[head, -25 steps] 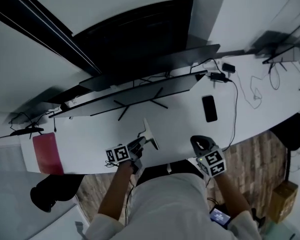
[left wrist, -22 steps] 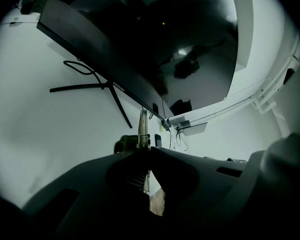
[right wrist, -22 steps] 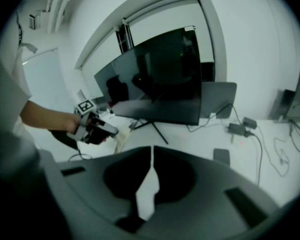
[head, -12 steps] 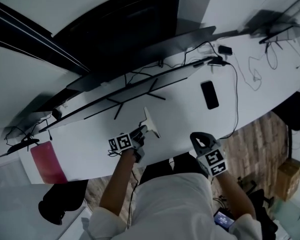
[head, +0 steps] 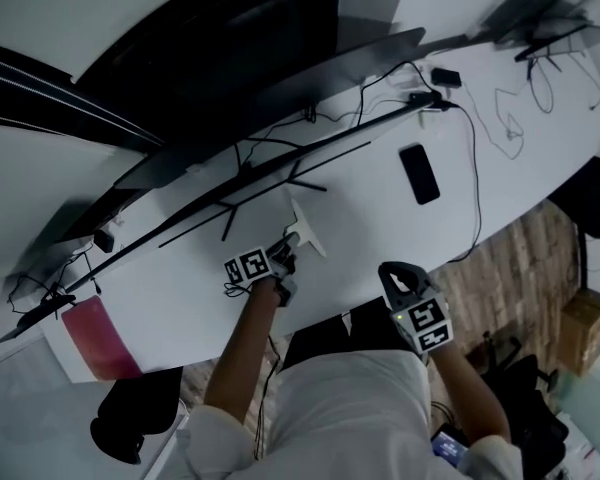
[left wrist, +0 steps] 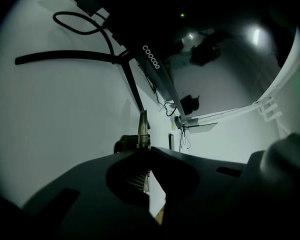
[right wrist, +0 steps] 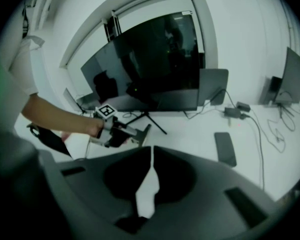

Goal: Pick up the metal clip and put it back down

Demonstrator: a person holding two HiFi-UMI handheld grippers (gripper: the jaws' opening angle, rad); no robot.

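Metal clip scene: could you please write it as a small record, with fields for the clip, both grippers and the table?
left gripper: shut on the metal clip
metal clip: thin plate, seen edge-on in the left gripper view, over the white table; cannot tell whether it touches
right gripper: shut, nothing held, apart from the clip near the table's front edge
other things: black phone lying flat on the table

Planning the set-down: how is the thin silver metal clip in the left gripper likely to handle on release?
Probably stiff: the thin silver metal clip juts straight out of the left gripper without drooping. Thin and flat, it should lie still on the white table, not roll. Gripped at one end, it might pivot.
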